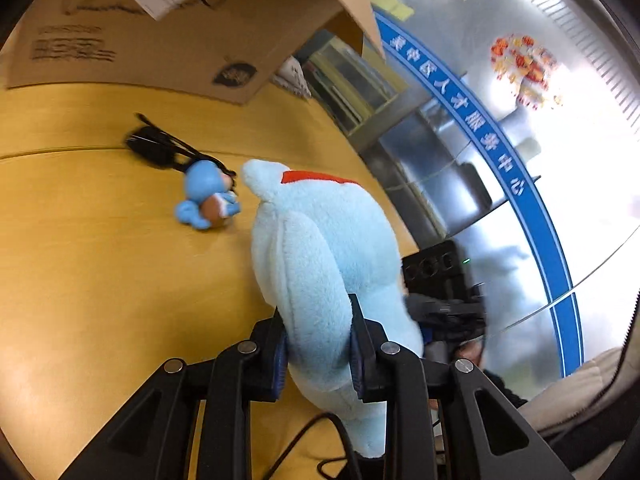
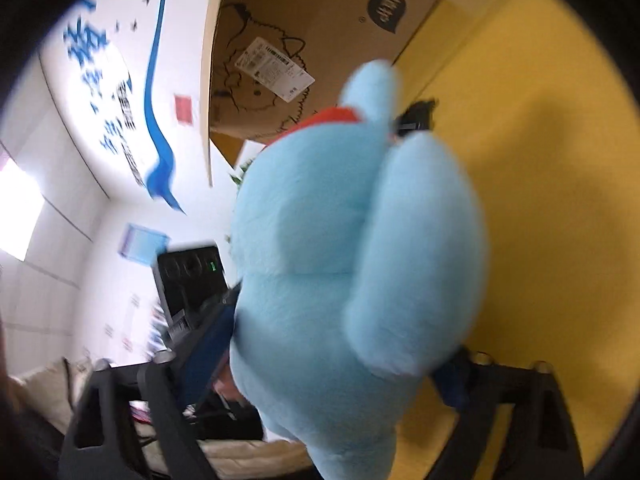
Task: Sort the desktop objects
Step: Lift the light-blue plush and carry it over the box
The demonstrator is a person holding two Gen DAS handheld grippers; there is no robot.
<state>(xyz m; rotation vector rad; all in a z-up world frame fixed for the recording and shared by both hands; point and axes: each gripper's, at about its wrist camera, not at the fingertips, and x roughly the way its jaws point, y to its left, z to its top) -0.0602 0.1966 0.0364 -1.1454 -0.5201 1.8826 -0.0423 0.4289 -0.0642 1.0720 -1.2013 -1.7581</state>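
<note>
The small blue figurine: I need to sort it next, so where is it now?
In the left wrist view, the small blue figurine lies on the yellow desk, just left of the light-blue plush toy, with a black corded object behind it.

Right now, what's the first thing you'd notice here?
A big fluffy light-blue plush toy fills the middle, squeezed between the left gripper fingers and also the right gripper. Beyond it, a little blue figurine lies on the yellow table, with a cardboard box behind.

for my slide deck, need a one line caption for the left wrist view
Left gripper clamps a light blue plush toy above a yellow desk, near a small blue figurine and cardboard box.
</note>
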